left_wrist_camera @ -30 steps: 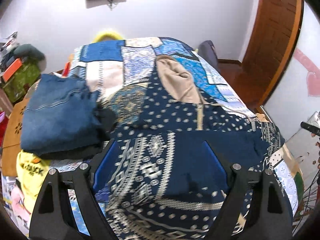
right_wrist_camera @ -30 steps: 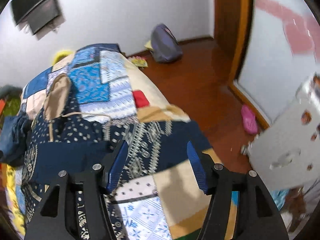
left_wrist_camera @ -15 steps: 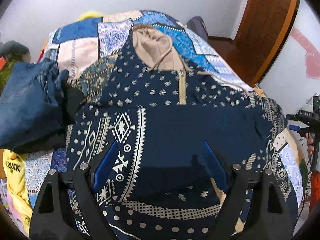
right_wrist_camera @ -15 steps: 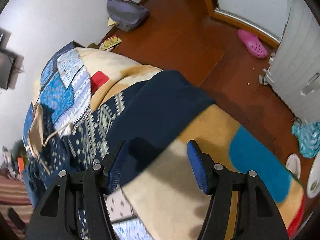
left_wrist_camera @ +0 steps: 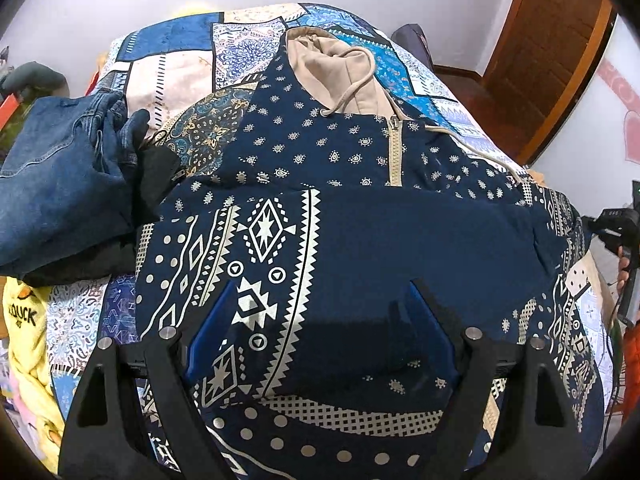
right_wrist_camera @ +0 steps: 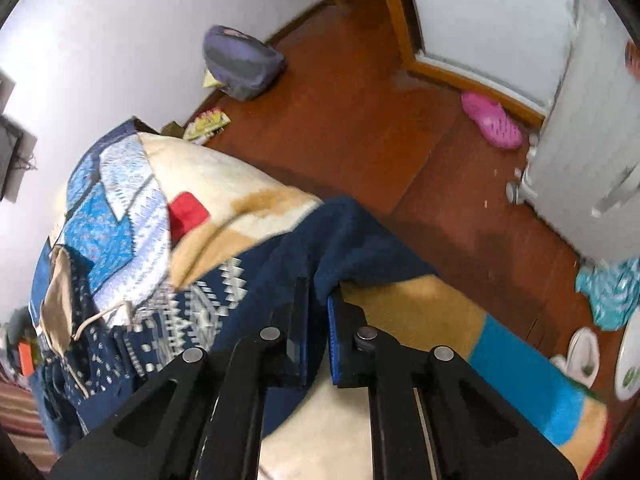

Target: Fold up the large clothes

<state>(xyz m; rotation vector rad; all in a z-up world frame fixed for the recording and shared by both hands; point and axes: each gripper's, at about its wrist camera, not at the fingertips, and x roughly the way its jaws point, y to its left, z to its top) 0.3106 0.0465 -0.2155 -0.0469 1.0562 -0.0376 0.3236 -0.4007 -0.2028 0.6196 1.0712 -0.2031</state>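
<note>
A navy hoodie point(left_wrist_camera: 360, 216) with white patterns, a beige hood and a beige zipper lies spread on the bed, one sleeve folded across its front. My left gripper point(left_wrist_camera: 320, 320) is open and hovers just above the hoodie's lower front. My right gripper point(right_wrist_camera: 316, 300) is shut on the navy sleeve end point(right_wrist_camera: 344, 232) at the bed's right edge. The right gripper also shows at the right edge of the left wrist view point(left_wrist_camera: 620, 228).
The bed has a patchwork blanket point(left_wrist_camera: 168, 72). Folded denim point(left_wrist_camera: 60, 184) sits on dark clothes at the left, with a yellow garment point(left_wrist_camera: 24, 328) below. On the wooden floor are a grey backpack point(right_wrist_camera: 240, 60), a pink clog point(right_wrist_camera: 492, 120) and a white appliance point(right_wrist_camera: 592, 120).
My right gripper has closed on the sleeve end and the cloth bunches up between its fingers. My left gripper has moved slightly closer over the hoodie and stayed open.
</note>
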